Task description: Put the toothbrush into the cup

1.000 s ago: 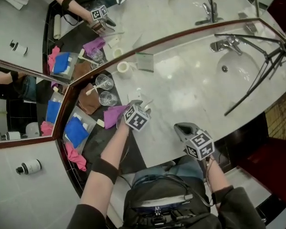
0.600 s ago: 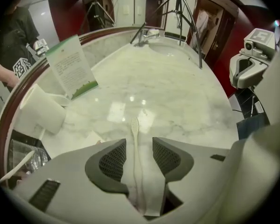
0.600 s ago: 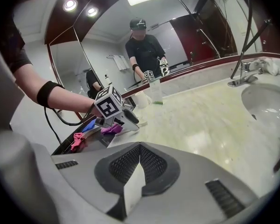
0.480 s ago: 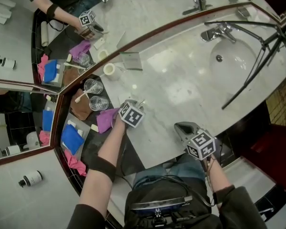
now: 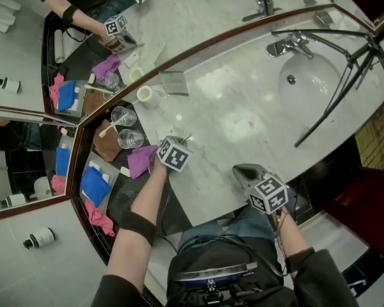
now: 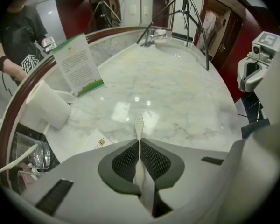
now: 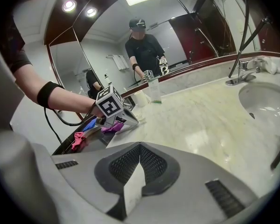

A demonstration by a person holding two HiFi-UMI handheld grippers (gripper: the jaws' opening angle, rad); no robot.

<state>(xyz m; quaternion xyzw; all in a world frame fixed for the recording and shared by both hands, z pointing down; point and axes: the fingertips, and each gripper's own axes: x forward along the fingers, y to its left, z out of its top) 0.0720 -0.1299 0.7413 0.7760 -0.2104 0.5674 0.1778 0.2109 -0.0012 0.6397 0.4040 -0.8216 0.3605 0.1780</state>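
Left gripper (image 6: 139,146): its jaws have just been closing and now clamp the toothbrush (image 6: 138,126).
Toothbrush: upright between the pads, with its head sticking out past the tips and low over the counter (image 5: 243,120); whether it touches the marble I cannot tell.
Right gripper (image 7: 139,164): jaws pressed together with nothing between them; it sits at the counter's front edge, well apart from the left gripper.
Open room: a wide bare stretch of marble runs from the left gripper across to the basin (image 5: 310,82).
Back edge: the brown frame of the mirror (image 5: 38,50) curves along the whole rear of the counter.
Left edge: the marble ends at a dark tray (image 5: 125,200), just beside the left gripper.
Front edge: it curves past under the right gripper.
Glasses (image 5: 123,115): two of them stand touching the mirror frame on the tray side, near the left gripper; a white stick leans out of one.
White cup (image 5: 144,94): against the mirror frame, beyond the glasses.
Sign card (image 6: 79,64): upright by the mirror, just beside the white cup.
Purple cloth (image 5: 141,160): on the tray's edge, partly under the left gripper.
Blue pack (image 5: 93,185) and pink cloth (image 5: 100,213): farther out on the tray.
Tripod legs (image 5: 333,82): black rods slant across the basin and faucet (image 5: 289,43), closing off the right end.
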